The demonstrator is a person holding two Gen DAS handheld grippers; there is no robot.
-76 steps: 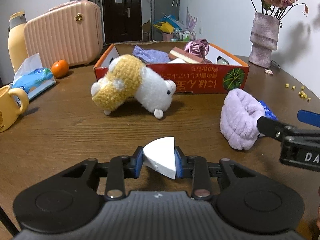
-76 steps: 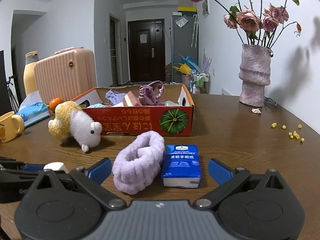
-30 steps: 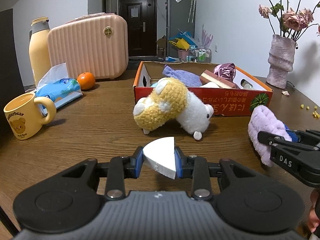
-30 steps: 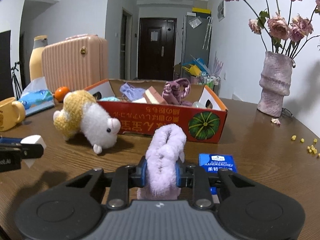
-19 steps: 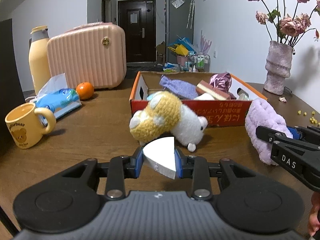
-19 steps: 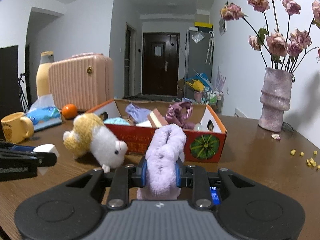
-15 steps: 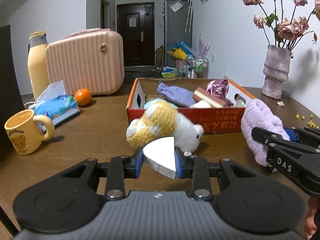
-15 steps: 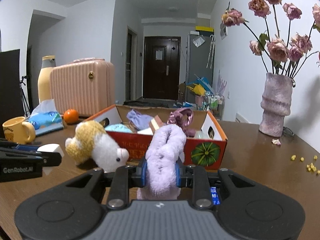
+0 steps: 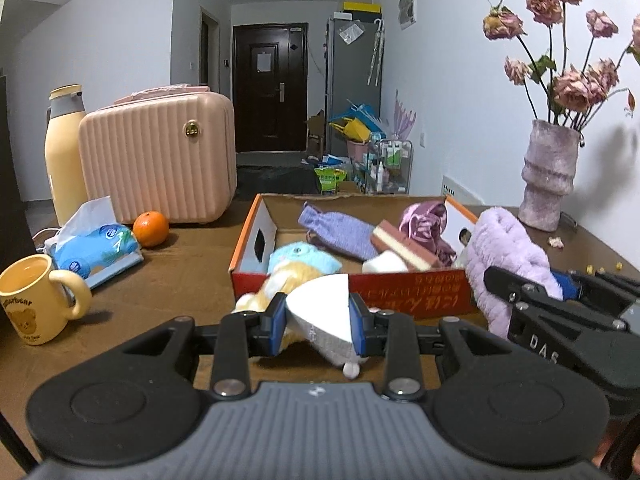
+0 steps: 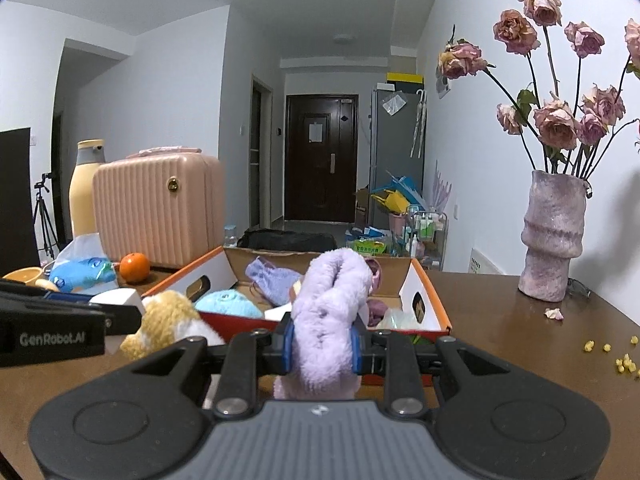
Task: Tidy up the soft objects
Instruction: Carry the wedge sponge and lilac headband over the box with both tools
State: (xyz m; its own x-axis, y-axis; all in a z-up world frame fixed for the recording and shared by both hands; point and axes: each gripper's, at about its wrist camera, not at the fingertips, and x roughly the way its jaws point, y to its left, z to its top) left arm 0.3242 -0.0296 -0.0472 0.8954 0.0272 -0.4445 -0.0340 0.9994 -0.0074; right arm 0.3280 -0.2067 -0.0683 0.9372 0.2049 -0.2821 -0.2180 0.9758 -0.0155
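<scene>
My left gripper point(image 9: 318, 318) is shut on a white wedge-shaped sponge point(image 9: 324, 312), held above the table in front of the orange cardboard box point(image 9: 420, 296). The right gripper point(image 10: 322, 344) is shut on a fluffy lilac headband point(image 10: 330, 312), also lifted, just short of the box point(image 10: 430, 312). In the left wrist view the headband point(image 9: 508, 256) hangs at the box's right end. A yellow-and-white plush toy point(image 10: 168, 324) lies on the table before the box, mostly hidden behind the sponge in the left wrist view. Several soft items lie in the box.
On the left stand a yellow mug point(image 9: 34, 294), a blue tissue pack point(image 9: 94, 244), an orange point(image 9: 151, 229), a pink case point(image 9: 160, 164) and a yellow bottle point(image 9: 64, 152). A vase of dried roses point(image 10: 554, 236) stands at the right, with yellow crumbs point(image 10: 616, 356) nearby.
Both grippers have risen with their loads and come nearer the box; its inside now shows more. The right gripper, open 2.5 s ago, closed on the headband.
</scene>
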